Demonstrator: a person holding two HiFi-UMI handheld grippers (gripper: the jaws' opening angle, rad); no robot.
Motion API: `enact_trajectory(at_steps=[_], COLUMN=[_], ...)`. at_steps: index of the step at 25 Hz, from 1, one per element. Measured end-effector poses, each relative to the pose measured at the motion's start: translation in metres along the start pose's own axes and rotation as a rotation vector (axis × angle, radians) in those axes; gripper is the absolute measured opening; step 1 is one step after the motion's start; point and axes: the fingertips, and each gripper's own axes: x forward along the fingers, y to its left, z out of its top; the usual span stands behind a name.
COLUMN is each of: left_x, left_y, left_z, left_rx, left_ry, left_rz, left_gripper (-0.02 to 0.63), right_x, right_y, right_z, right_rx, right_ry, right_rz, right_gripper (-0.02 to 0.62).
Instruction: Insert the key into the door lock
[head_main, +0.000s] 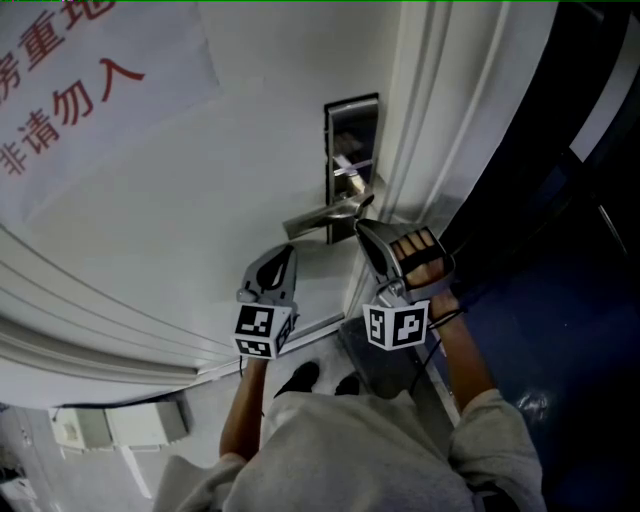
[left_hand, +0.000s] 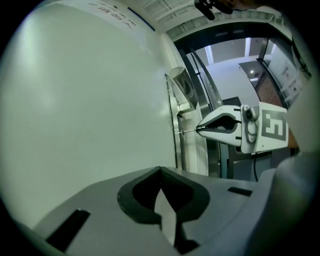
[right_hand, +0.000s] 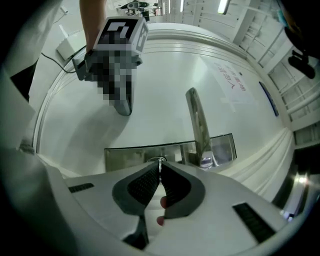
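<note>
Right gripper (right_hand: 160, 165): ribbed dark pads clamped on a thin metal key (left_hand: 189, 131), whose tip is at the polished rectangular lock plate (head_main: 352, 125), centre of the head view, by the lever handle (head_main: 318, 216). Left gripper (left_hand: 161, 171): smooth grey jaws together, empty, facing the matte white door (head_main: 180, 220).

The left forearm (head_main: 245, 410) and right forearm (head_main: 470, 362) reach forward side by side. The left gripper (head_main: 290, 250) points level, jaws closed together on nothing — the right gripper (head_main: 361, 226), just beside it, has its jaws pinched on a thin key (right_hand: 160, 161).

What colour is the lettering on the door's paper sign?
The lettering is red; it shows clearest in the head view.
</note>
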Motion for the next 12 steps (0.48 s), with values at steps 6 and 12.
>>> enact_trajectory(at_steps=[6, 12], left_x=[-0.002, -0.001], left_y=[0.001, 0.002], left_z=[-0.003, -0.005], left_rx=[-0.003, -0.003], left_ry=[0.007, 0.022], left_rz=[0.000, 0.003], left_gripper=[0.017, 0.017], right_x=[0.010, 0.019], right_y=[0.001, 0.001], right_z=[0.001, -0.001], right_rx=[-0.010, 0.005], right_ry=[0.004, -0.002], right_rz=[-0.003, -0.018], right_gripper=[0.029, 0.031])
